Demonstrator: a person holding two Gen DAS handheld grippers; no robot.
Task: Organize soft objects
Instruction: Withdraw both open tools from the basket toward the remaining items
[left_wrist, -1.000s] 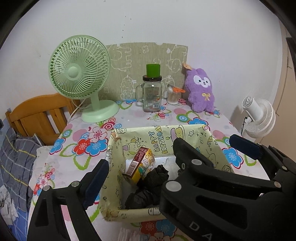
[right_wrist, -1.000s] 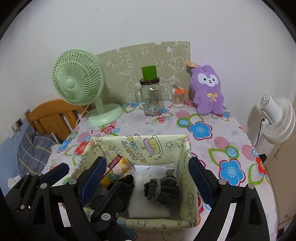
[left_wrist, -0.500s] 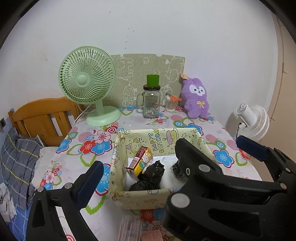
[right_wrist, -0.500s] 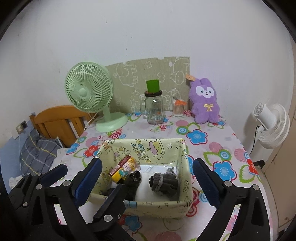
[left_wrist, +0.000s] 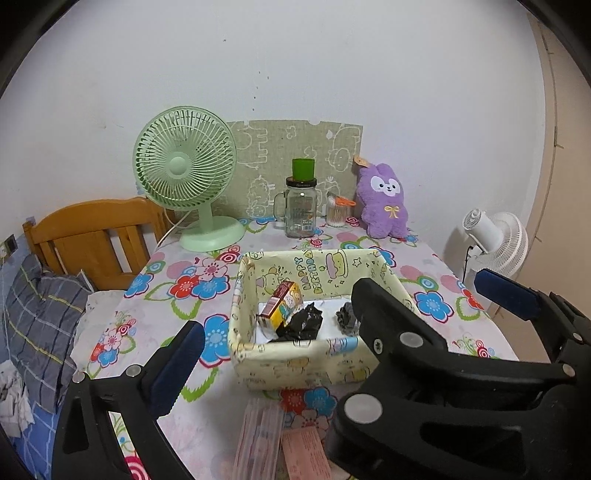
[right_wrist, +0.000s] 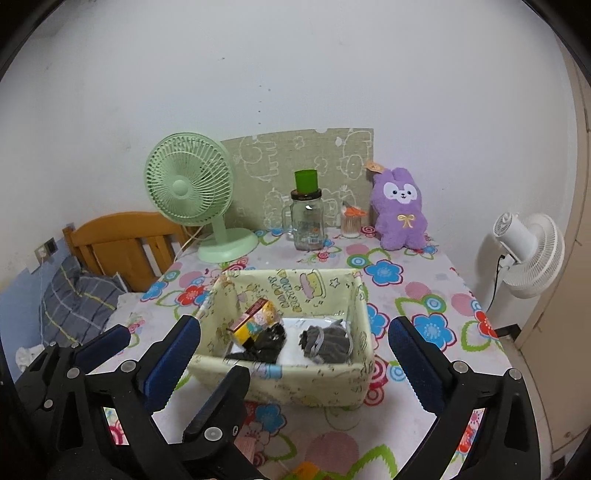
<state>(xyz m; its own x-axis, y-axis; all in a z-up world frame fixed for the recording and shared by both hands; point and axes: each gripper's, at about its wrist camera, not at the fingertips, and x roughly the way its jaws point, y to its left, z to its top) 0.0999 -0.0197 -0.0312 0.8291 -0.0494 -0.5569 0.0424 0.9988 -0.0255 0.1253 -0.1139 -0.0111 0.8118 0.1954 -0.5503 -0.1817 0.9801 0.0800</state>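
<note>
A pale yellow cartoon-print fabric box (left_wrist: 291, 363) (right_wrist: 295, 384) sits mid-table. Inside lie a black sock bundle (left_wrist: 303, 325) (right_wrist: 271, 341), a grey sock bundle (right_wrist: 327, 343) (left_wrist: 347, 319) and a small yellow-red carton (left_wrist: 280, 308) (right_wrist: 255, 319). A purple plush bunny (left_wrist: 384, 203) (right_wrist: 400, 210) sits at the back right by the wall. My left gripper (left_wrist: 340, 325) is open and empty, held back and above the near side of the box. My right gripper (right_wrist: 295, 354) is open and empty, also back from the box.
A green desk fan (left_wrist: 188, 173) (right_wrist: 192, 188), a glass mug jar with a green cup on top (left_wrist: 301, 206) (right_wrist: 308, 218) and a cotton-swab jar (left_wrist: 338, 212) stand at the back. A wooden chair (left_wrist: 96, 236) is left, a white fan (right_wrist: 528, 251) right. Packets (left_wrist: 280, 439) lie at the near edge.
Both grippers have pulled back and up from the box, so the box and table look smaller and farther. Both stay open and empty. Nothing on the table moved.
</note>
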